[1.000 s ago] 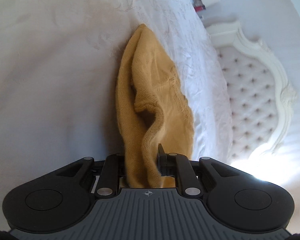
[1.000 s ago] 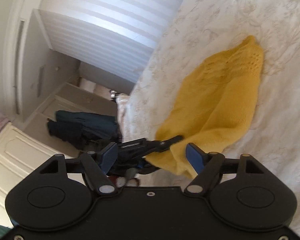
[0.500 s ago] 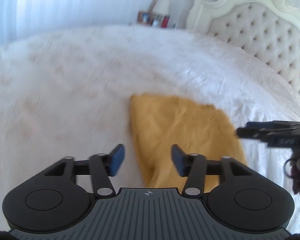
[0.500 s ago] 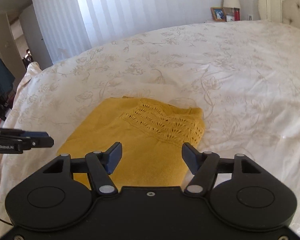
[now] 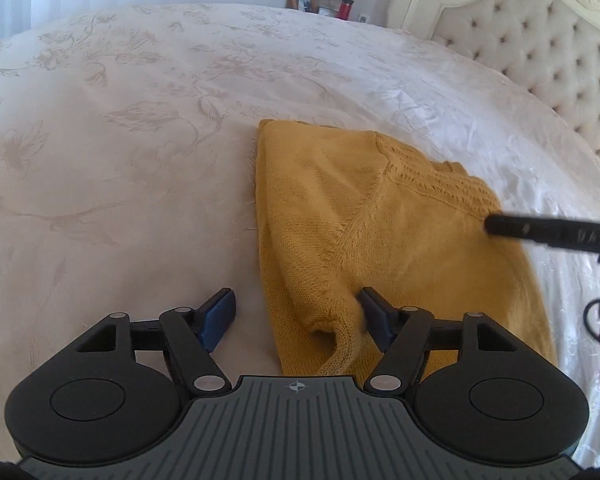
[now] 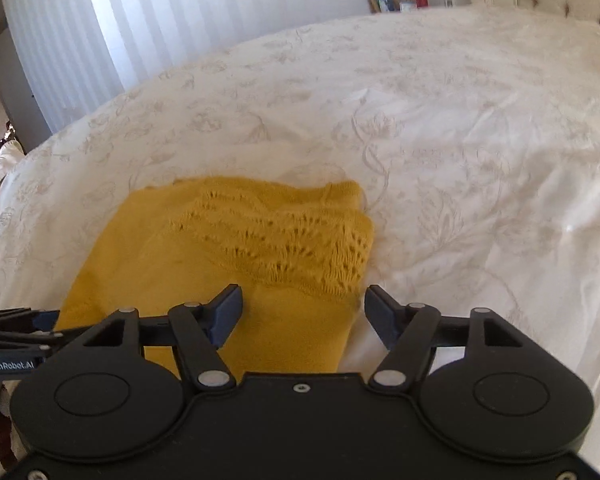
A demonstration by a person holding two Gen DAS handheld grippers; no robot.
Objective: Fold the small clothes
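Folded mustard-yellow knitted garment [image 5: 380, 236] lying flat on white floral-embroidered bed [image 5: 140, 140], near its foot edge. Left tongs [image 5: 296, 316] released, straddling garment's near-left edge. Right tongs [image 6: 302, 312] released, above garment's near-right edge.

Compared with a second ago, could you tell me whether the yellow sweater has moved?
Yes. The yellow sweater hung bunched from the left gripper; now it lies flat and folded on the bedspread, released, near the headboard.

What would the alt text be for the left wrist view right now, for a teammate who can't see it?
A folded mustard-yellow knit garment lies flat on a white floral bedspread, with the open left gripper poised over its near edge, holding nothing. The right gripper pokes in from the right edge, and a tufted headboard stands behind.
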